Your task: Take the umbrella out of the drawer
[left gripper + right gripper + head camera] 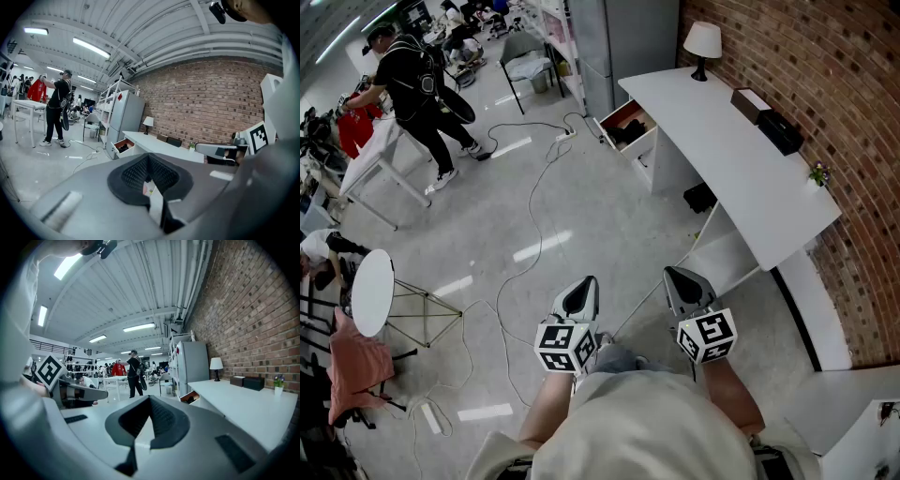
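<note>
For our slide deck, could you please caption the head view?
Shut and empty, the left gripper and right gripper point toward the desk with its open drawer.

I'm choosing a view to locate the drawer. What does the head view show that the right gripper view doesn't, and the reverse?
Only the head view: the round white side table and the pink fabric beside it, low on the left. Only the right gripper view: the ceiling strip lights and the pipes along the wall top. Both: the long white desk, its open white drawer, the white-shaded table lamp and the red brick wall.
</note>
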`<action>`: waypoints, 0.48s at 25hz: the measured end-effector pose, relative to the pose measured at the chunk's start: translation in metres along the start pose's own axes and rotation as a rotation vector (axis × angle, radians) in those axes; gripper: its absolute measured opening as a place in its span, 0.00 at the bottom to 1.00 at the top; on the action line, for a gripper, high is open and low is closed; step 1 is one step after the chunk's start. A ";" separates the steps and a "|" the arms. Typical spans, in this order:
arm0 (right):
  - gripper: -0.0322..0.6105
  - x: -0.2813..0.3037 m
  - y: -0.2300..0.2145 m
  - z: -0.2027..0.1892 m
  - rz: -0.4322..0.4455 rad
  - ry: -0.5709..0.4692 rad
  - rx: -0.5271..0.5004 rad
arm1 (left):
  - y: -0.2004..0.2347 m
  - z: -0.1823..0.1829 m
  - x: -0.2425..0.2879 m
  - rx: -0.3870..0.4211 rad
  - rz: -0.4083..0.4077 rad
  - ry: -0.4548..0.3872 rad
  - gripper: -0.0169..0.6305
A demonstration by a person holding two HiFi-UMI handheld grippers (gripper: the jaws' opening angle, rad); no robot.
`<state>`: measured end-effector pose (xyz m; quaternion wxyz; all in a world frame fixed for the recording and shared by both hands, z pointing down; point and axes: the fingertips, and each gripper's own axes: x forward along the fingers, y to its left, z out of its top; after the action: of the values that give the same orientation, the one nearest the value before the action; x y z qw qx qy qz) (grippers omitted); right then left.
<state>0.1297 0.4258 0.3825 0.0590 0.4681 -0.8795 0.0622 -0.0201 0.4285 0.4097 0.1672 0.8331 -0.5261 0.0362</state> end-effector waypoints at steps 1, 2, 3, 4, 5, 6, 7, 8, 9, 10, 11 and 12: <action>0.05 -0.001 0.001 0.001 0.005 -0.004 -0.003 | -0.001 -0.001 -0.002 -0.002 0.004 -0.005 0.05; 0.05 -0.001 0.002 0.002 0.009 -0.007 -0.006 | -0.002 -0.001 -0.003 -0.005 0.008 -0.010 0.05; 0.05 -0.002 0.004 0.003 0.012 -0.011 -0.009 | -0.002 -0.002 -0.005 -0.008 0.012 -0.014 0.05; 0.05 -0.003 0.005 0.004 0.013 -0.014 -0.010 | -0.002 -0.002 -0.007 -0.012 0.016 -0.016 0.05; 0.05 -0.004 0.006 0.004 0.012 -0.016 -0.010 | -0.001 -0.002 -0.009 -0.015 0.019 -0.018 0.05; 0.05 -0.005 0.006 0.005 0.011 -0.018 -0.009 | -0.001 -0.002 -0.010 -0.017 0.020 -0.020 0.05; 0.05 -0.005 0.006 0.006 0.011 -0.019 -0.008 | -0.002 -0.002 -0.010 -0.017 0.020 -0.020 0.05; 0.05 -0.005 0.006 0.006 0.012 -0.020 -0.009 | -0.002 -0.002 -0.011 -0.016 0.018 -0.019 0.05; 0.05 -0.005 0.006 0.007 0.013 -0.021 -0.011 | -0.002 -0.002 -0.011 -0.016 0.016 -0.015 0.05; 0.05 -0.004 0.007 0.008 0.016 -0.021 -0.015 | -0.002 -0.003 -0.011 -0.018 0.012 -0.012 0.05; 0.05 -0.004 0.008 0.009 0.019 -0.022 -0.020 | -0.002 -0.003 -0.010 -0.020 0.006 -0.009 0.05; 0.05 -0.003 0.009 0.009 0.022 -0.023 -0.022 | -0.002 -0.003 -0.009 -0.022 -0.002 -0.008 0.05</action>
<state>0.1237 0.4322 0.3723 0.0533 0.4585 -0.8858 0.0478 -0.0217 0.4383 0.4097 0.1742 0.8318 -0.5264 0.0271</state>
